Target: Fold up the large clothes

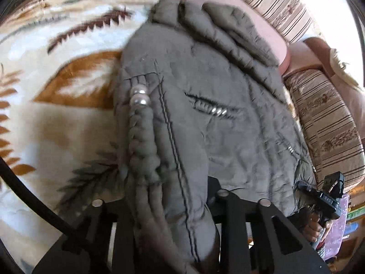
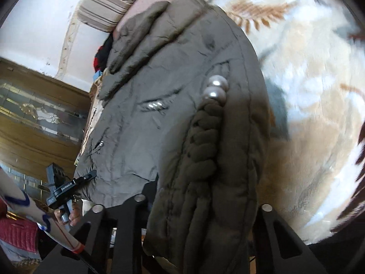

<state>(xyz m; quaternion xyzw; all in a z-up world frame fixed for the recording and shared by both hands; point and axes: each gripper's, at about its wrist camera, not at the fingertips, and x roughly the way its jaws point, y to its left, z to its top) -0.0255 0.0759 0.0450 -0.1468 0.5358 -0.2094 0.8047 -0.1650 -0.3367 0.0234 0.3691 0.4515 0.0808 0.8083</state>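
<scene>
A large olive-grey padded jacket [image 1: 205, 118] with a braided trim, two pearl beads [image 1: 139, 96] and zip pockets lies on a patterned blanket. In the left wrist view its near hem fills the gap between my left gripper's fingers [image 1: 180, 217], which are shut on it. My right gripper [image 1: 319, 198] shows at the lower right, clamped on the jacket's other corner. In the right wrist view the jacket [image 2: 178, 114] bunches between my right gripper's fingers [image 2: 196, 223]. My left gripper [image 2: 75, 185] grips the hem at the lower left there.
A cream, brown and white leaf-patterned blanket [image 1: 57, 105] covers the surface. Striped sofa cushions [image 1: 324, 118] and a pink cushion [image 1: 246, 22] stand behind the jacket. A wooden cabinet with glass [image 2: 34, 118] is at the left of the right wrist view.
</scene>
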